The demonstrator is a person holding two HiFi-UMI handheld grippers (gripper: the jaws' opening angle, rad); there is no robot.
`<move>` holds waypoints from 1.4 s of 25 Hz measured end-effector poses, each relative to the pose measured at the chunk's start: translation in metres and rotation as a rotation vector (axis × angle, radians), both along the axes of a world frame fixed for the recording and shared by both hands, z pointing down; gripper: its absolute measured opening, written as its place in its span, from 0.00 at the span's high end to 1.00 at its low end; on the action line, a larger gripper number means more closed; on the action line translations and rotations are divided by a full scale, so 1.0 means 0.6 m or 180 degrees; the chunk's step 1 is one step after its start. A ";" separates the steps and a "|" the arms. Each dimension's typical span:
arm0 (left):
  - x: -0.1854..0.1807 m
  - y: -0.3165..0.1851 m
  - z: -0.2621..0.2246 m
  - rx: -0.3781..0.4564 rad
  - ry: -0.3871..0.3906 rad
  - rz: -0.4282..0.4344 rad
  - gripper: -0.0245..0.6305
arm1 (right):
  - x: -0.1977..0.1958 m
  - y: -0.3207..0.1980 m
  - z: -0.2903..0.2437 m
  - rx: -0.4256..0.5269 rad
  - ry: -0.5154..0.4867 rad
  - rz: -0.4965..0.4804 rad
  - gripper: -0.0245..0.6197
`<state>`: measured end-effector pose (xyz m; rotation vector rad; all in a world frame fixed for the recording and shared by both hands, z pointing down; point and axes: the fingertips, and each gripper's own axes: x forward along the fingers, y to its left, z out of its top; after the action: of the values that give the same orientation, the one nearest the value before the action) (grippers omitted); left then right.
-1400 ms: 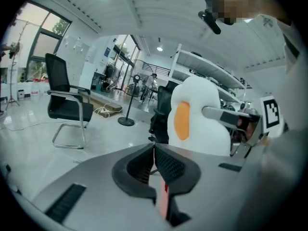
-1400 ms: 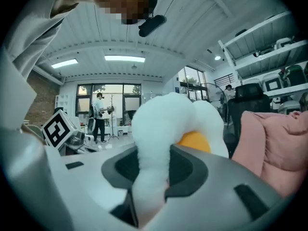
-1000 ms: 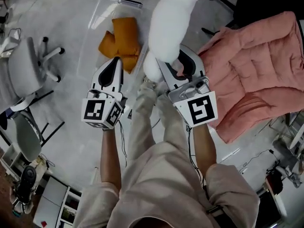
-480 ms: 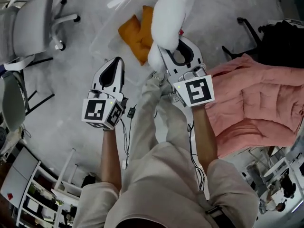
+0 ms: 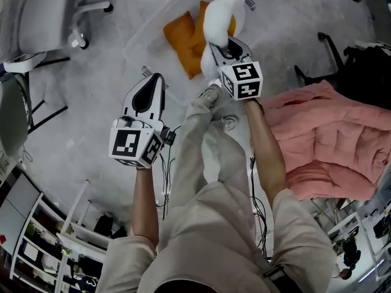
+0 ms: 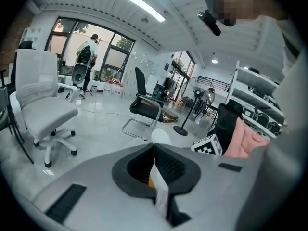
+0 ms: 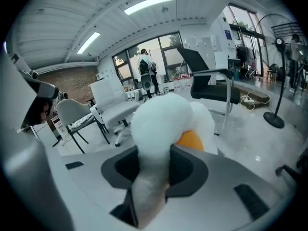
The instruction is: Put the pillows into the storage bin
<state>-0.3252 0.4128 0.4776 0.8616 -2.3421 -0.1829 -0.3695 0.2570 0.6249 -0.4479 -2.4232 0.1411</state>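
Nearest, the left gripper (image 5: 153, 84) hovers with its jaws pressed together on nothing, while farther out the right gripper (image 5: 223, 46) pinches a fluffy, rounded white pillow (image 5: 221, 11) over the clear plastic storage bin (image 5: 143, 44), where a plump orange pillow (image 5: 183, 38) lies.

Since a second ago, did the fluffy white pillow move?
Yes. The white pillow, clamped in the right gripper, has come down from beside the orange pillow to over it, above the storage bin.
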 end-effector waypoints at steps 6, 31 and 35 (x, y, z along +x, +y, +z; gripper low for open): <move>0.007 0.009 0.021 -0.0027 0.0079 -0.0027 0.94 | -0.020 -0.006 0.155 -0.0079 0.0761 0.0191 0.74; -0.013 -0.140 0.014 -0.0047 0.0110 0.0455 0.94 | 0.067 -0.082 -0.054 -0.0289 -0.0206 0.0307 0.42; -0.008 -0.181 0.000 -0.0031 0.0133 0.0587 0.94 | 0.122 -0.139 -0.129 -0.0147 -0.0356 0.0580 0.57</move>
<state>-0.3300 0.3045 0.4777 1.0524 -2.2085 -0.1110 -0.2963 0.1739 0.5474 -0.2606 -2.5733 0.2576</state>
